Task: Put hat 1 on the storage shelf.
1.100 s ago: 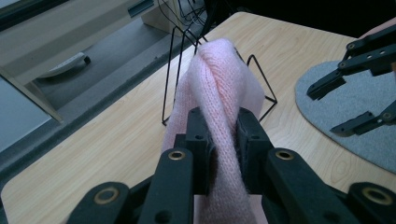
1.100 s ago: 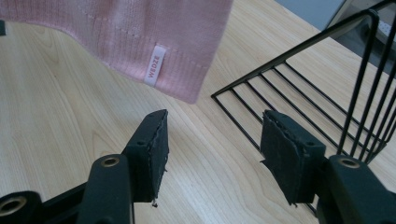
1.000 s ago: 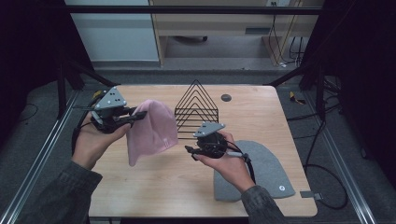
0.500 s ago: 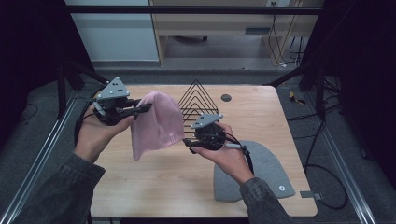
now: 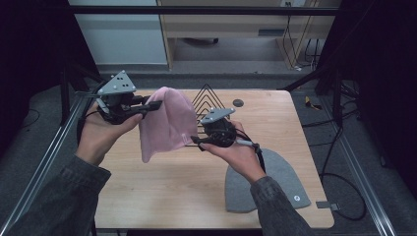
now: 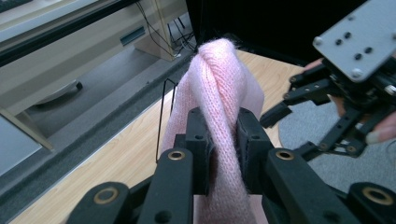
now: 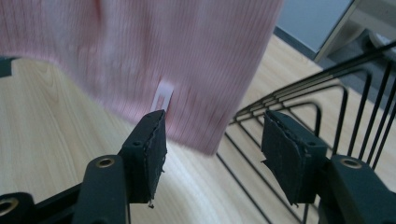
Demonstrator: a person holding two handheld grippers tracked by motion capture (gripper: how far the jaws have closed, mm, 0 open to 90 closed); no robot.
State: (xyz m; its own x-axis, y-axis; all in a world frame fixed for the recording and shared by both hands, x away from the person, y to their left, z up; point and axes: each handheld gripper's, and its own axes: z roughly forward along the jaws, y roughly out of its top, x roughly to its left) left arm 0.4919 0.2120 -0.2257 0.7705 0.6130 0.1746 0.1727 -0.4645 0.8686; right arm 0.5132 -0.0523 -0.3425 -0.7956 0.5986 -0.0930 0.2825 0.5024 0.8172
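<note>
The pink hat is soft ribbed knit, the rack thin black wire, the table smooth pale wood.

We see the left gripper pinching a pink knitted hat near its crown, so it hangs above the wooden table. The right gripper sits just beside the hat's lower edge, in front of a black wire rack. A grey hat lies flat on the table.

grey beanie, wire rack, wooden table
</note>
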